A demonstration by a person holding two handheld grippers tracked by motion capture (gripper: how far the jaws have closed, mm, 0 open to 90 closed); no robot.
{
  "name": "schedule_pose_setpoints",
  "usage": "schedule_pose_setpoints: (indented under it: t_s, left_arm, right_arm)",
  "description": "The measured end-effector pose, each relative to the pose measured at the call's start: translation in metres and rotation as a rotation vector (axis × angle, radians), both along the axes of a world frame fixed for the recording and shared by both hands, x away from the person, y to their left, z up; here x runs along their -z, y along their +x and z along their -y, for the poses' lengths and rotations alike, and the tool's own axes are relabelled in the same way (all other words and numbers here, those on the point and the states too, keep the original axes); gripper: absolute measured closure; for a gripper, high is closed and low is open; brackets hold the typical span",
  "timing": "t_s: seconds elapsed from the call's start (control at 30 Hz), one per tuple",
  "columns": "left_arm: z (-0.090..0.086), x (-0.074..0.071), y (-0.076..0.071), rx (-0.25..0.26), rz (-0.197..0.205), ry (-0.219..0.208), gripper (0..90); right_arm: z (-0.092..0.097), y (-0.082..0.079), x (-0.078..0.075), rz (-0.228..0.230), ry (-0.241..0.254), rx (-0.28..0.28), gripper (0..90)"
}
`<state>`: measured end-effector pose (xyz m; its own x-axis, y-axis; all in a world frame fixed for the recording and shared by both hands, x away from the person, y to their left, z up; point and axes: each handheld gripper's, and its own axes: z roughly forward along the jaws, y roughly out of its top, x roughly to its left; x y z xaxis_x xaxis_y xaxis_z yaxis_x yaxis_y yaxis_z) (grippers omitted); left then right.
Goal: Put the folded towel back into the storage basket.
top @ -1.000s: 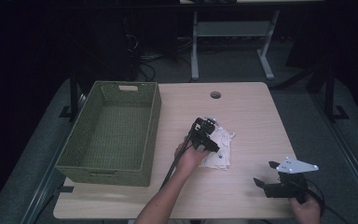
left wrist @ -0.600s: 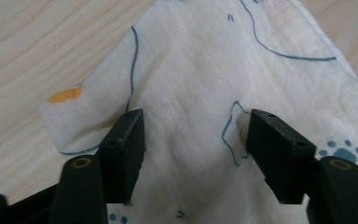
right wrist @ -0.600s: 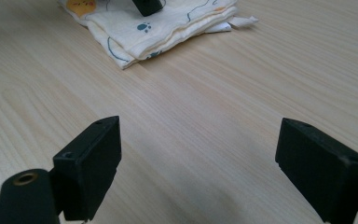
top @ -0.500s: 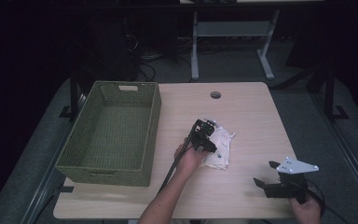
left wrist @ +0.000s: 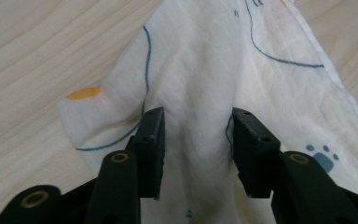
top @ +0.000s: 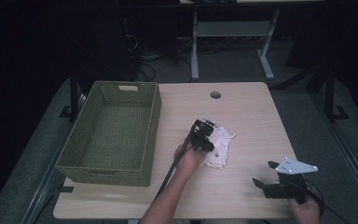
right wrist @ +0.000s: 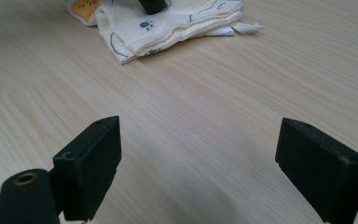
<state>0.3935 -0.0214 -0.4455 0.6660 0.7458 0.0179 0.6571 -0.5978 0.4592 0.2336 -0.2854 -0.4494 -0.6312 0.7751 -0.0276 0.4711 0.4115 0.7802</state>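
The cloth [top: 220, 145] lies crumpled near the middle of the table [top: 247, 112], a little to the right of the green basket [top: 154, 122], which stands on the table's left half. The left claw [left wrist: 197, 140] is down on the cloth, and its jaws have just been closing; a raised ridge of fabric stands between them, and the pads seem to press its sides, so I take it as pinched, though perhaps not yet firmly. The cloth is thin, white cotton with blue lines and paw prints, so it should be light, limp and easy to bunch; it will sag and trail when lifted, and a shallow pinch could slip off one layer. The gathered ridge is a fair place to hold, since it takes in several folds at once. The right claw [right wrist: 196, 163] rests low over the near right corner of the table with its jaws wide apart and nothing between them, well apart from the cloth. There is bare table to the right and far side of the cloth; the basket's wall is close on the left, and a hanging corner could catch on its rim.
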Motion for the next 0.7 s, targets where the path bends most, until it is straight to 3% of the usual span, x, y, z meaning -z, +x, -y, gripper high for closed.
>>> schedule_pose_setpoints:
  t_s: [0.47,0.7]
  left_arm:
    - [-0.0046,0.0005,0.0024,0.006,0.011,-0.017,79.0]
    - [-0.0100,-0.0002,0.0046,0.006,-0.020,-0.066,82.6]
  right_arm:
    - [0.0026,-0.0003,-0.0008,0.012,0.003,0.010,13.6]
    - [0.0028,0.0002,-0.0002,0.008,0.004,0.010,13.7]
